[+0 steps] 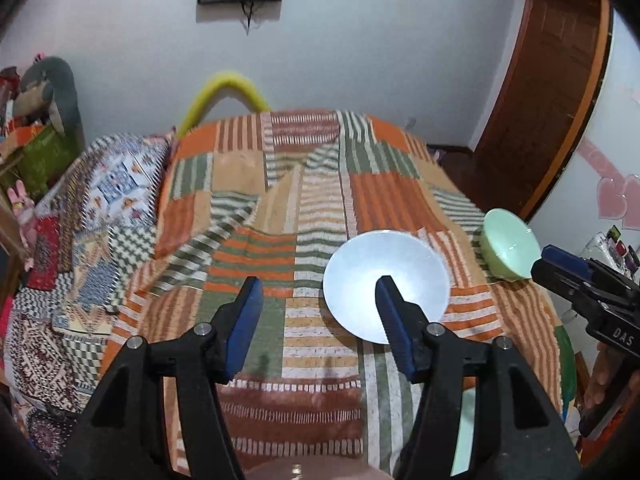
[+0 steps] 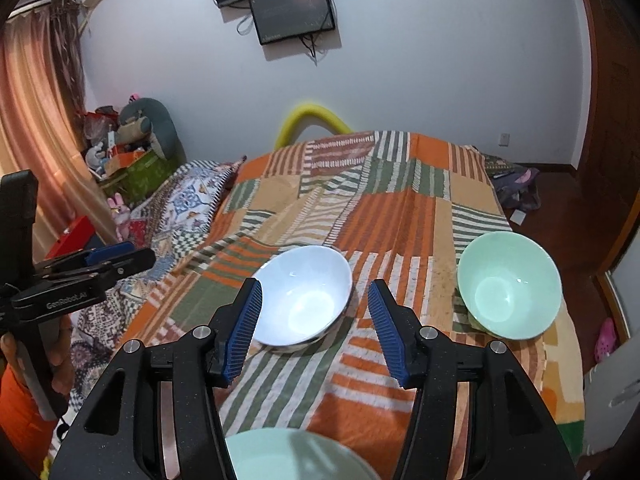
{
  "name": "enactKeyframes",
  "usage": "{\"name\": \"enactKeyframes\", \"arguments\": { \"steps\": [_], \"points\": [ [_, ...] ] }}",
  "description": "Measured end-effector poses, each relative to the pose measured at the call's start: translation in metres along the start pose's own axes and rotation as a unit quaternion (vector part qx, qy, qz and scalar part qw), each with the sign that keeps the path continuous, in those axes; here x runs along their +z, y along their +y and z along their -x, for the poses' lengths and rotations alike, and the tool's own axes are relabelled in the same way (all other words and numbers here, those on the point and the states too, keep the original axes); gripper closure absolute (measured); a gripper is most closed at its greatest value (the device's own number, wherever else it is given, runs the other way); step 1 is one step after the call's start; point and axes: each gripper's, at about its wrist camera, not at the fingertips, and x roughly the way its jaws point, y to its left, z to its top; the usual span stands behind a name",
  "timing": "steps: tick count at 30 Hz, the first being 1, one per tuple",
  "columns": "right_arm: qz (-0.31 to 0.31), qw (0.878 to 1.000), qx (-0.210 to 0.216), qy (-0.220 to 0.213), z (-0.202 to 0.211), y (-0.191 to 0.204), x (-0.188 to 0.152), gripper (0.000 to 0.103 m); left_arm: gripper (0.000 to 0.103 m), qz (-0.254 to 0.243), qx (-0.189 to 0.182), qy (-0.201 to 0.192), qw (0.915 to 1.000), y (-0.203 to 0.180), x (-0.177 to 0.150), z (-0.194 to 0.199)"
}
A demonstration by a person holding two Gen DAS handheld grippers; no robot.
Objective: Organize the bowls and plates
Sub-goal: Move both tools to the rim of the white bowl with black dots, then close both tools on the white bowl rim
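In the left wrist view, the left gripper is held above the patchwork bedspread with its jaws apart and nothing between them; the white bowl lies just beyond the right-hand pad, at about 1 o'clock from the gripper, and is not touched. The green bowl is seen at 2 o'clock, near the bed's right edge, tilted on the soft cover. Both bowls are seen to be empty. The right gripper enters from 3 o'clock; from this side its jaw state cannot be told. In the right wrist view, the right gripper is shown with jaws apart and empty, the white bowl standing beyond them at 12 o'clock, resting on the bedspread. The green bowl is located at 2 o'clock, well apart from the white one, and nothing is held in it. A pale green plate is partly visible at 6 o'clock, under the gripper; its contents cannot be judged. The left gripper is seen at 9 o'clock. The step in hand is judged to be the approach to a bowl, no piece being gripped yet. For the next move, one rim must be taken between the pads and the bowl lifted level, so that it can be nested or set beside the others.
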Motion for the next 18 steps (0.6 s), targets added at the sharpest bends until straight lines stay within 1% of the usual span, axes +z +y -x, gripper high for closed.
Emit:
{"name": "enactKeyframes", "arguments": {
  "steps": [5,10,17,18],
  "points": [
    [0.002,1.0,-0.002,0.026,-0.033,-0.004,0.0,0.051,0.045,-0.001,0.002,0.041,0.9992,0.001,-0.001,-0.052],
    [-0.007,0.999,0.006,0.053,-0.062,-0.012,-0.001,0.051,0.045,0.0,-0.008,0.089,0.996,0.003,-0.005,-0.099],
    [-0.015,0.996,0.003,0.093,-0.1,-0.025,-0.009,0.052,0.046,0.018,-0.019,0.122,0.9922,0.011,-0.01,-0.133],
    [-0.015,0.995,0.004,0.098,-0.104,-0.026,-0.01,0.052,0.049,0.019,-0.021,0.123,0.992,0.011,-0.01,-0.136]
  ]
}}
